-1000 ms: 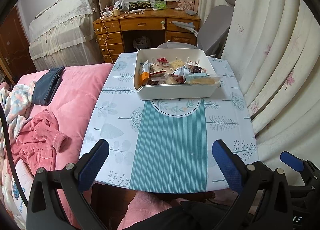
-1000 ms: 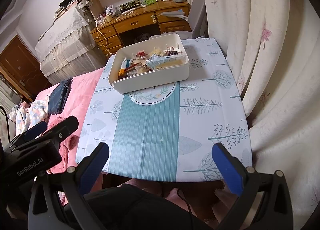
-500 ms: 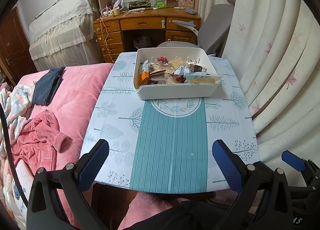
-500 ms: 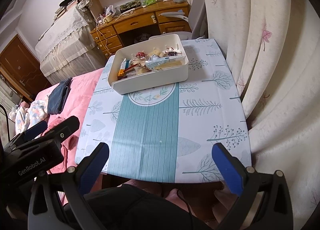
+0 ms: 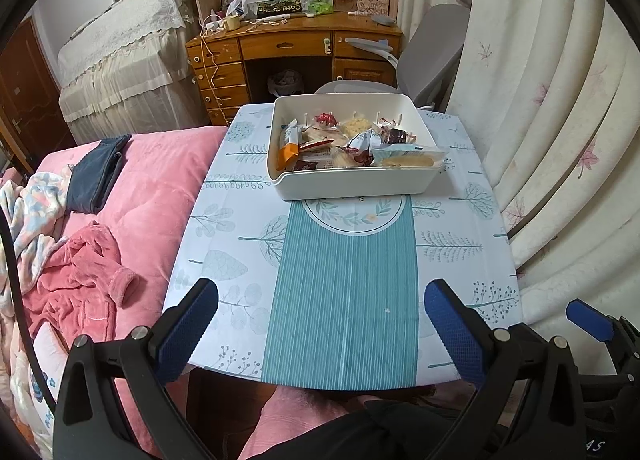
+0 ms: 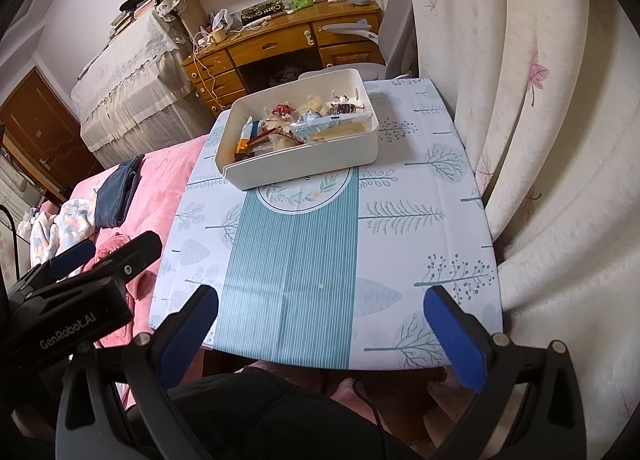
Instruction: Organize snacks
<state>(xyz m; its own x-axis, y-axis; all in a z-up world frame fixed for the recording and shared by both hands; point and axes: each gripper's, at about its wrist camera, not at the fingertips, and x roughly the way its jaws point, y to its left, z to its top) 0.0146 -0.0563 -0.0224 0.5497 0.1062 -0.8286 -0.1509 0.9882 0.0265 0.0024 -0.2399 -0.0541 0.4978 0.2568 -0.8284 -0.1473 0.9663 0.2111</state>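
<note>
Snacks (image 5: 352, 146) in mixed wrappers are seen piled inside a white tray (image 5: 352, 184), which stands on the far half of the bench (image 5: 344, 280), partly over a round leaf pattern of the printed cloth. Among them an orange packet (image 5: 289, 150) lies at the left side of the tray, and a long clear packet with pale biscuits (image 5: 408, 158) rests along the near right rim. In the right wrist view the same tray (image 6: 308, 168) is seen turned a little, with the snacks (image 6: 304, 126) heaped inside it. The near half of the bench, with its teal striped band, is seen between the fingers of both tools. The left hand-held gripper (image 5: 320, 330) is held over the near edge of the bench with its blue-padded fingers spread wide, and nothing is between them. The right hand-held gripper (image 6: 320, 334) is held in the same manner, spread wide with nothing pinched, well apart from the tray. A pink bed (image 5: 152, 196) with folded dark clothes (image 5: 98, 174) is placed just beside the left edge of the bench. A pale curtain (image 5: 552, 120) hangs at the right side. A wooden desk (image 5: 292, 48) and a grey chair (image 5: 432, 56) are seen behind the bench.
</note>
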